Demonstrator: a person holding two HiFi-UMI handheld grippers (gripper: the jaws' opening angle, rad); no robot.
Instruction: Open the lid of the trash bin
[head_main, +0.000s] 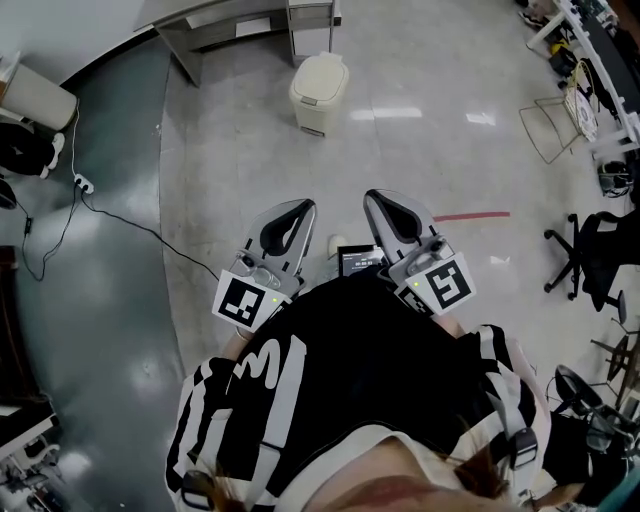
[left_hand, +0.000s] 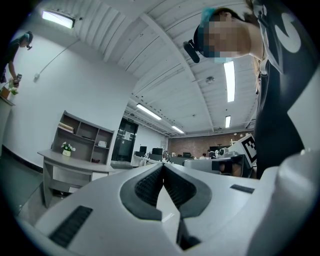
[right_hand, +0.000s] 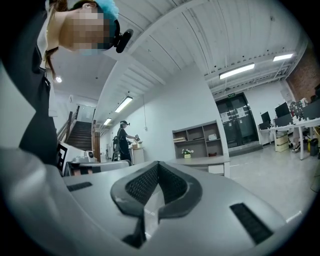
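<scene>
Head view: cream trash bin (head_main: 319, 92) standing far ahead on the floor (head_main: 420, 150), lid (head_main: 320, 78) down, nothing begun; left gripper (head_main: 297, 210) and right gripper (head_main: 380, 200) empty, jaws pressed together, held well short of it; approach and lifting left
</scene>
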